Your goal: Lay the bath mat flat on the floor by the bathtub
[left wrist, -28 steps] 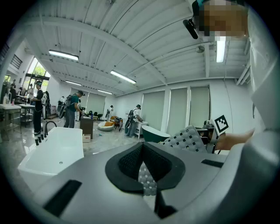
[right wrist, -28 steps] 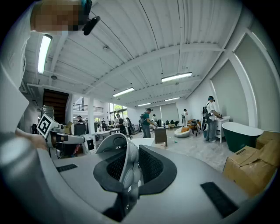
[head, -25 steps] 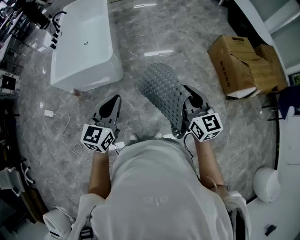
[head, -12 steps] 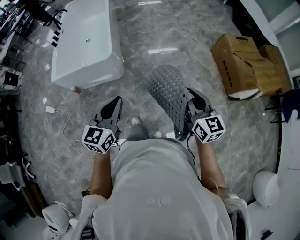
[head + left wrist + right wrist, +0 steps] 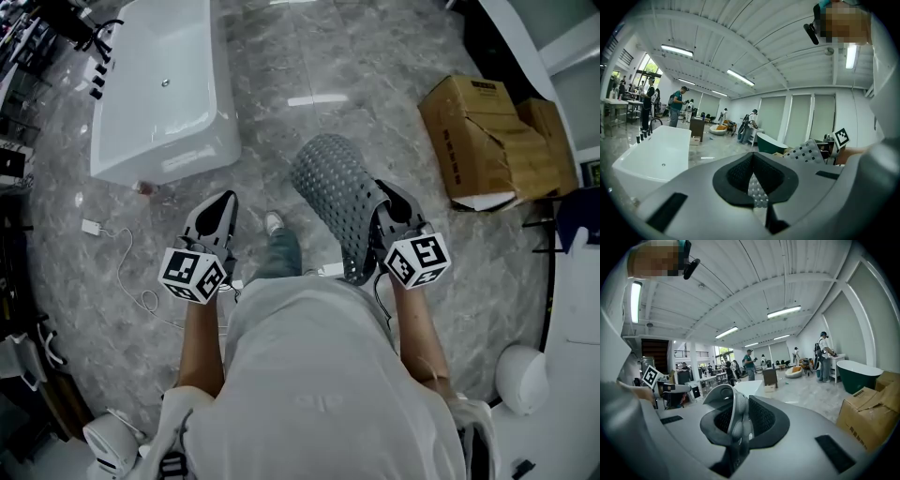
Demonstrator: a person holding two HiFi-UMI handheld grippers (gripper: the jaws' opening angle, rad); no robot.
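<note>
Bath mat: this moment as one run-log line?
bath mat: held above floor | right gripper: shut on mat | left gripper: shut, off mat | bathtub: ahead-left

No legible text, brand or no. anywhere.

- Cardboard box (image 5: pixel 478 131): a few rows of dark print on one side, too small & blurred to read.
- Left marker cube (image 5: pixel 195 275) & right marker cube (image 5: pixel 417 261): b/w square code patterns only, not letters or digits.
- Shirt (image 5: pixel 319 375): faint tone-on-tone logo mid-back, can't make out.
- Both gripper views: background too far & soft for any sign to read.
</note>
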